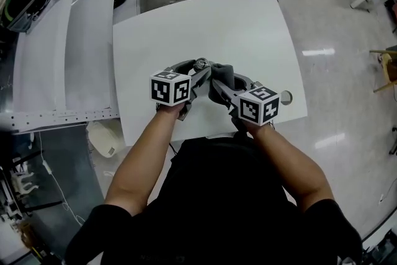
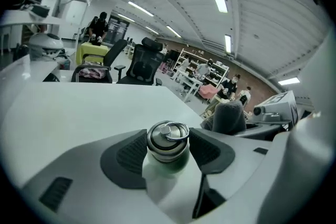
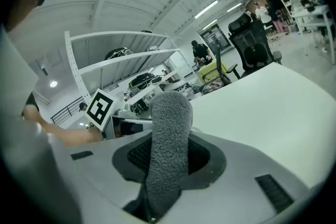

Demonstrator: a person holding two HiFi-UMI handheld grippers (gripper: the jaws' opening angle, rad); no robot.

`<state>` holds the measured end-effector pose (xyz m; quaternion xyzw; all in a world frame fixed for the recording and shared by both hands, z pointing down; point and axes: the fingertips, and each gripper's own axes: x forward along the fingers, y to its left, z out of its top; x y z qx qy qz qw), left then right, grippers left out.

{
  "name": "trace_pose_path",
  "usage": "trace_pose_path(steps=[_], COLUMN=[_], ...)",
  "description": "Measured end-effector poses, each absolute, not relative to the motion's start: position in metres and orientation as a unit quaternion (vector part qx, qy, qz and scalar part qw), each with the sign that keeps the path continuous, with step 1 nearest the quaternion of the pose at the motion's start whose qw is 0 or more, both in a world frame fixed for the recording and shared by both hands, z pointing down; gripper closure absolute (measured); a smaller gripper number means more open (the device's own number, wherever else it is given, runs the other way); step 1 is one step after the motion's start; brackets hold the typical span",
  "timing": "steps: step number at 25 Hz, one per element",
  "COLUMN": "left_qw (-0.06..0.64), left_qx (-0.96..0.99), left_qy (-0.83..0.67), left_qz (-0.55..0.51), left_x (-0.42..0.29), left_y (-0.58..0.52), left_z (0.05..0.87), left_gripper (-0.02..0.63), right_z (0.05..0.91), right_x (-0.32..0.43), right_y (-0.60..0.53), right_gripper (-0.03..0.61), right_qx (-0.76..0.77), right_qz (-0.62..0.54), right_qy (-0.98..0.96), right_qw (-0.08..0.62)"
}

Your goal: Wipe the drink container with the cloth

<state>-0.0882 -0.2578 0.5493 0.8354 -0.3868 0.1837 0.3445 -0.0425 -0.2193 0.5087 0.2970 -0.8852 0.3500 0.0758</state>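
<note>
Both grips are in place, so the preparatory part of the task is judged done. The drink container (image 2: 167,140), a pale bottle with a metal cap and ring, is clamped near its top between the dark pads of the left gripper (image 2: 168,150). Those jaws are drawn in narrow against it, and the cap is pointed toward the far side. The cloth (image 3: 169,149), a thick grey fuzzy fold, is pinched between the jaws of the right gripper (image 3: 170,161), which are closed on it as far as the fabric allows.

In the head view both are held over the near part of the white table (image 1: 205,22), the container on the left and the cloth just to its right. The cloth is bunched against or just beside the bottle's right side. Whether contact is made cannot be told, because the meeting place is covered by the jaws. In the left gripper view the cloth's rounded top is seen to the right of the cap, apart from it.

The wiping itself is judged to be what is left, or at most barely started. No dirt or wetness can be made out on the container, so how much has been rubbed cannot be read.
</note>
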Motion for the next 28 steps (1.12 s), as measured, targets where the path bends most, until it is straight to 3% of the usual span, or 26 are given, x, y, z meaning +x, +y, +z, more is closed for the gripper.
trace_pose_path(steps=[7,28], left_qw=[0.414,0.445], left_qx=[0.798,0.782], left_qy=[-0.421,-0.427], left_qz=[0.124,0.096], left_x=[-0.109,-0.117], left_y=[-0.263,-0.265], left_z=[0.557,0.56], left_gripper=[0.357,0.357], right_z=[0.524,0.569], right_x=[-0.068,-0.045], right_y=[-0.228,-0.226], right_gripper=[0.466,0.466], right_qx=[0.308,0.34], right_qz=[0.408,0.391], right_qy=[-0.859,-0.852], right_qw=[0.025,0.077])
